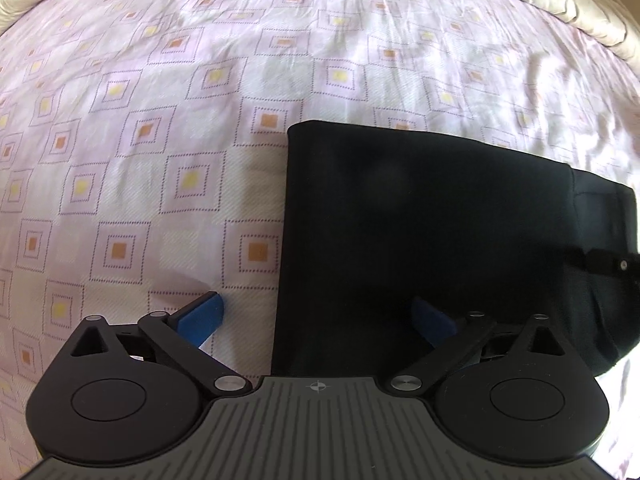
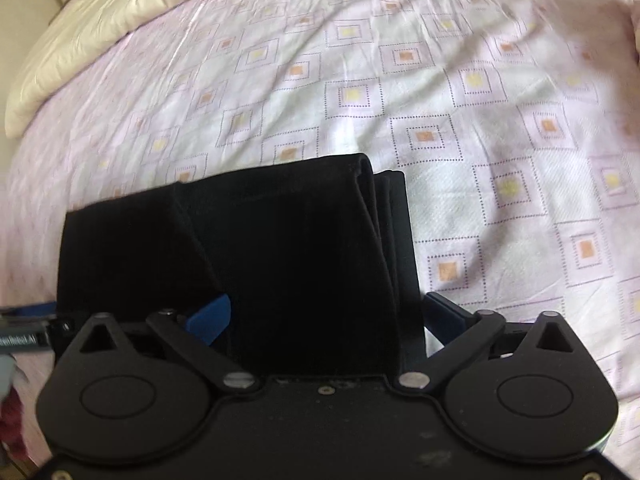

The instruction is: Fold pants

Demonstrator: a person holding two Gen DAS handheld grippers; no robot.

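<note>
The black pants (image 1: pixel 424 240) lie folded into a compact rectangle on the bed; they also show in the right wrist view (image 2: pixel 240 256), with stacked fold edges on their right side. My left gripper (image 1: pixel 316 320) is open, its jaws spread wide over the pants' left edge, one blue pad (image 1: pixel 202 320) over the sheet and the other over the cloth. My right gripper (image 2: pixel 328 320) is open, its jaws spread either side of the pants' right folded edge. Neither holds cloth. The right gripper (image 1: pixel 608 264) shows dark at the pants' far right in the left wrist view.
The bed sheet (image 1: pixel 160 120) is pale pink with a pattern of yellow and orange squares and reaches out on all sides. A cream duvet (image 2: pixel 80 28) is bunched along the far edge of the bed.
</note>
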